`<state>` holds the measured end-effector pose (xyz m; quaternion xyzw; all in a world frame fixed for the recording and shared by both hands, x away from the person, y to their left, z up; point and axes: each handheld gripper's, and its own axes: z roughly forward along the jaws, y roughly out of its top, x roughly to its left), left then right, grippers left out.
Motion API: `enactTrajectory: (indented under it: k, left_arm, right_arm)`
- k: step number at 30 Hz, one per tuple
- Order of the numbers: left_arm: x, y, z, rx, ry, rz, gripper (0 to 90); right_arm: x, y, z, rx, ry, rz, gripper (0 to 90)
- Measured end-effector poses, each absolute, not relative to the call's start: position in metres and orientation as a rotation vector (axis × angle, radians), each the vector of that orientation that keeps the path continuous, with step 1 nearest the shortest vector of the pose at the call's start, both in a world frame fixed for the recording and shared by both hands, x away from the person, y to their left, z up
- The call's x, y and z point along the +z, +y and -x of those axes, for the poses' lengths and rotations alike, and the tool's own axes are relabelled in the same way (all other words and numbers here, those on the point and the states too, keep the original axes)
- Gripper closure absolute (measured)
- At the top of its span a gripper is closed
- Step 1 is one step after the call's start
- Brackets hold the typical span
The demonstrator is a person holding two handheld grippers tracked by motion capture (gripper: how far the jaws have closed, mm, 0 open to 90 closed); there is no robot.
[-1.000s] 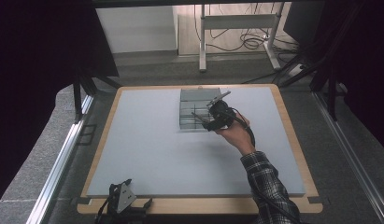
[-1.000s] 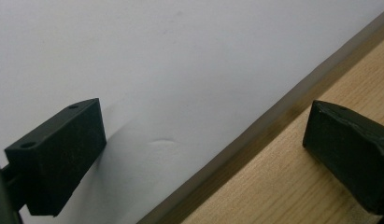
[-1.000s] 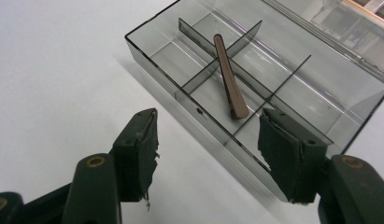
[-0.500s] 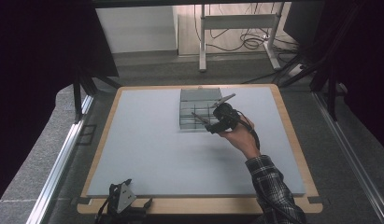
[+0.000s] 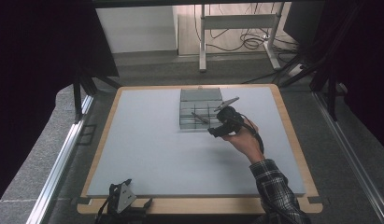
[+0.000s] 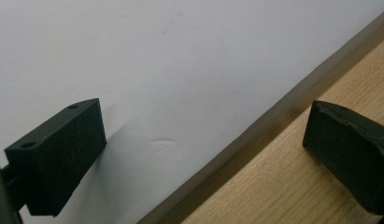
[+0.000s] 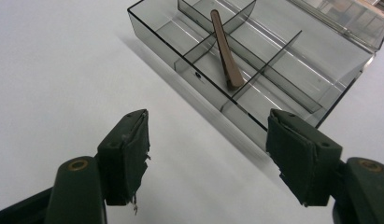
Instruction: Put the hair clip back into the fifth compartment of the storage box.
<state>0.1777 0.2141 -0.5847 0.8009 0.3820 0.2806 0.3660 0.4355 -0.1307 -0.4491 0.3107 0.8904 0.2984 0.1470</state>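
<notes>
So the brown clip (image 7: 224, 51) is lying slanted across the dividers of the smoky clear organizer box (image 7: 292, 56), one end down near the front row of compartments and the other pointing toward the back. It's propped on the divider walls, not flat in any 1 cell. The box sits toward the far middle of the worktop (image 5: 147, 154), lid open at the back.

The right gripper (image 7: 206, 161) hangs just in front of the box's near corner, jaws spread wide with nothing between them. My read is the clip has been dropped off, or it's about to get nudged. The next move would be reaching in from above and pinching the clip along its narrow sides without bumping the dividers.

The left gripper (image 5: 120, 199) is parked on the worktop's near wooden edge, jaws wide apart and empty too.
</notes>
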Motion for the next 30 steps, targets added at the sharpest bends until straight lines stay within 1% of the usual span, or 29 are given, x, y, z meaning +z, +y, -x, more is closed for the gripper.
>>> enactTrajectory:
  k: [30]
  left_arm:
    - [-0.585,0.214,-0.178,0.723,0.982,-2.060,0.0]
  right_arm:
    - [-0.450,-0.150,-0.415,0.857,2.559,-0.899,23.0]
